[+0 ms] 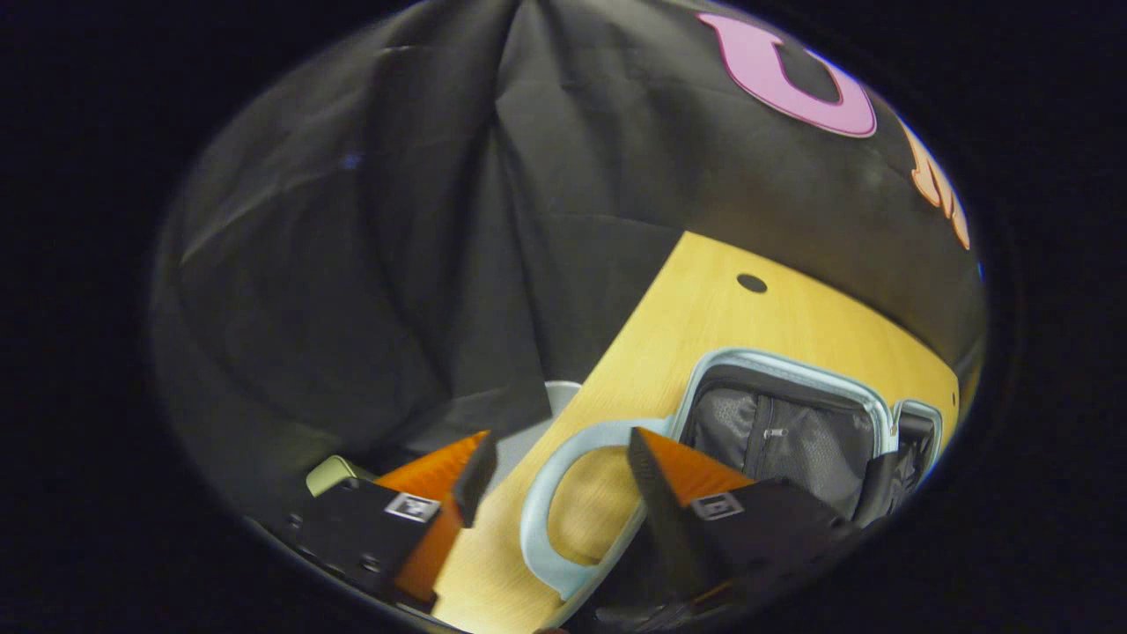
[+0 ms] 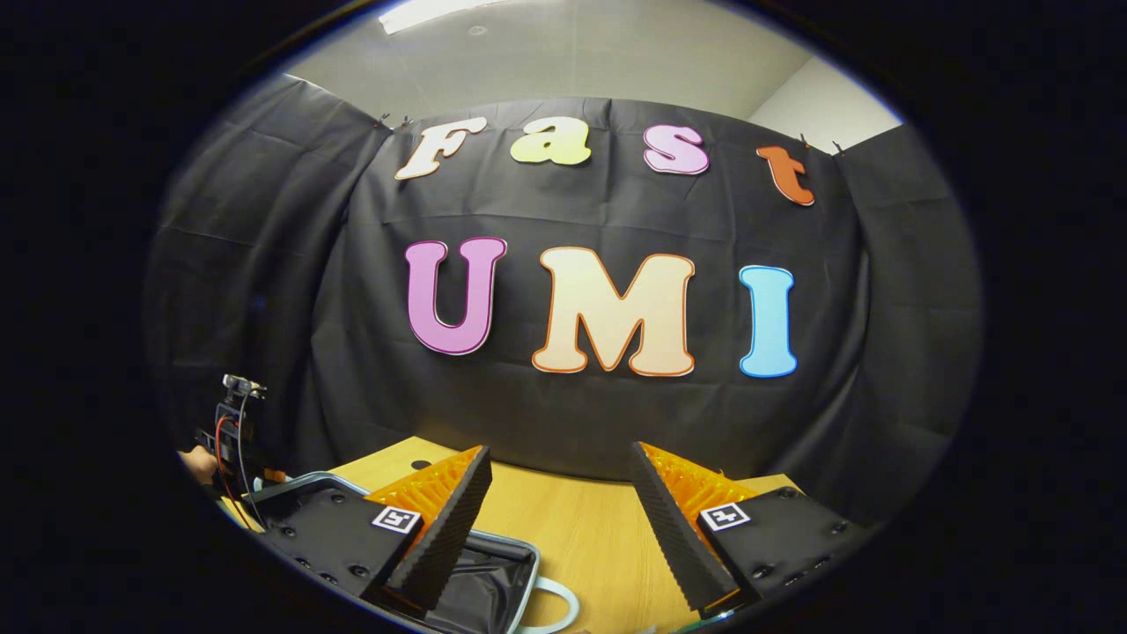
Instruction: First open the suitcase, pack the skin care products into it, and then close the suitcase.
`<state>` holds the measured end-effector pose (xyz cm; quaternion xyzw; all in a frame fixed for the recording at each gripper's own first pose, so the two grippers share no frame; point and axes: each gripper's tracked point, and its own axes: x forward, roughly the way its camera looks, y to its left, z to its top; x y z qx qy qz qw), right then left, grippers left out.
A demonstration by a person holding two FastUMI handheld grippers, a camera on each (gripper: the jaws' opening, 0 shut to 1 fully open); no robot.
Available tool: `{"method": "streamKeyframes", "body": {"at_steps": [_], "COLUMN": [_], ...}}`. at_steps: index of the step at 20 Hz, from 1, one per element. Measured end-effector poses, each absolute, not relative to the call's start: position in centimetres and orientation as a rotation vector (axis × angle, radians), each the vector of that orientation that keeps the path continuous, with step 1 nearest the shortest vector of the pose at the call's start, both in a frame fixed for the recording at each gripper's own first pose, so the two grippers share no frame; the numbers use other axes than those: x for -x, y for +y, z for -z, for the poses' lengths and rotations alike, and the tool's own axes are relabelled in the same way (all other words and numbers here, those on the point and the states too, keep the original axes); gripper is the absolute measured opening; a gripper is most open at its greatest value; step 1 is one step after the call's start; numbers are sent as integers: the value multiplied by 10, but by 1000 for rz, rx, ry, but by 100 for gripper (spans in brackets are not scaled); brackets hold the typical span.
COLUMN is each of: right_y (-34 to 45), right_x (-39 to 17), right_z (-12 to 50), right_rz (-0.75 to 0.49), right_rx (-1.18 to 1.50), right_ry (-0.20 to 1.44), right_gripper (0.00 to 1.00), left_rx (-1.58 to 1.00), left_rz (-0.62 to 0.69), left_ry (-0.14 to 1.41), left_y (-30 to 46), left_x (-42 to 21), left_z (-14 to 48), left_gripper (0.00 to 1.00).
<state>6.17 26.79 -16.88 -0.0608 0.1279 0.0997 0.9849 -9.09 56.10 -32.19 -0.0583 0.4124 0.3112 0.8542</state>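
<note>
The left gripper (image 1: 555, 484) is hanging spread over the table (image 1: 704, 317); the open suitcase (image 1: 784, 423) is lying at four o'clock, its handle (image 1: 546, 519) between the fingers; the right gripper (image 2: 555, 519) is gaping, the suitcase (image 2: 493, 572) lying at six o'clock.

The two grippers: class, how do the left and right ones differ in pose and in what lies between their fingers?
The left gripper is tilted over the table's edge and has the suitcase handle between its fingers; the right gripper is level, with bare table between its fingers. Both are open, touching nothing.
</note>
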Motion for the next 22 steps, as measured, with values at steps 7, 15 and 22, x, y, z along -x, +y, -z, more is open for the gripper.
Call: {"method": "streamKeyframes", "body": {"at_steps": [7,15,22], "right_y": [225,167,101], "right_x": [-59,-57,-56], "right_z": [143,111,109], "right_rz": [-228,-242,-197], "right_rx": [85,18,4], "right_ry": [199,145,154], "right_gripper": [99,99,99], "left_rx": [-4,-56,-64], "left_rz": [-705,-535,-327], "left_ry": [498,302,246], "left_y": [507,364,230], "left_x": [52,47,14], "left_z": [182,64,44], "left_gripper": [95,95,94]}}
